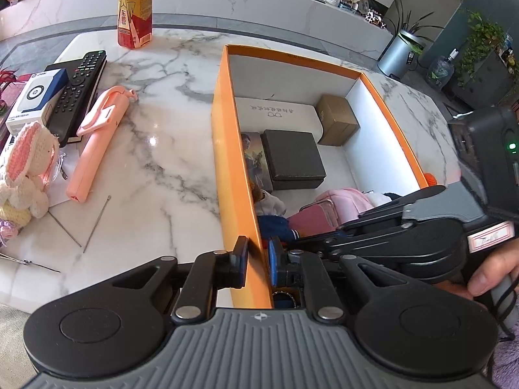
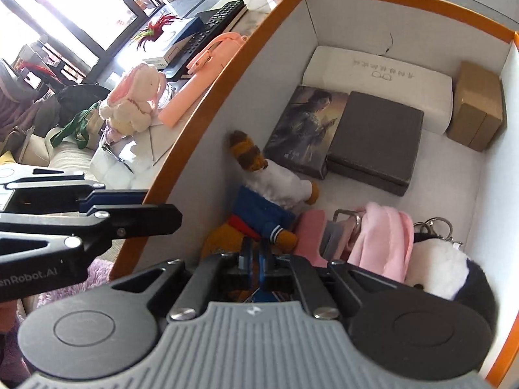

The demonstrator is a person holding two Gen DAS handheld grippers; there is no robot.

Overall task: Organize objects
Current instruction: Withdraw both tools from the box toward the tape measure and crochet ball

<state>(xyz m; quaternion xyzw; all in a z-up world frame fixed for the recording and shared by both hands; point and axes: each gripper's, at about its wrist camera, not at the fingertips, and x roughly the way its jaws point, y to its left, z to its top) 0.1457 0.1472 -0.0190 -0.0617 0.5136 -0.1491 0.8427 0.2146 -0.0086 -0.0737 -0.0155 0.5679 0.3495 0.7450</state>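
An orange box (image 1: 223, 136) with white inner walls (image 2: 201, 149) stands on the marble table. My left gripper (image 1: 258, 261) is shut on its left wall near the front corner. My right gripper (image 2: 256, 259) is inside the box, shut on a plush doll (image 2: 259, 214) with blue clothes. The box also holds a white case (image 1: 282, 116), a brown carton (image 1: 337, 123), a black box (image 1: 292, 159), a picture box (image 2: 301, 129), pink items (image 2: 379, 236) and a white-and-black plush (image 2: 438, 265).
Left of the box on the table lie a pink selfie stick (image 1: 94, 142), a black remote (image 1: 78, 94), a white-and-blue box (image 1: 32, 97), a knitted bunny (image 1: 22, 168) and thin metal needles (image 1: 97, 223). A drink bottle (image 1: 134, 9) stands behind.
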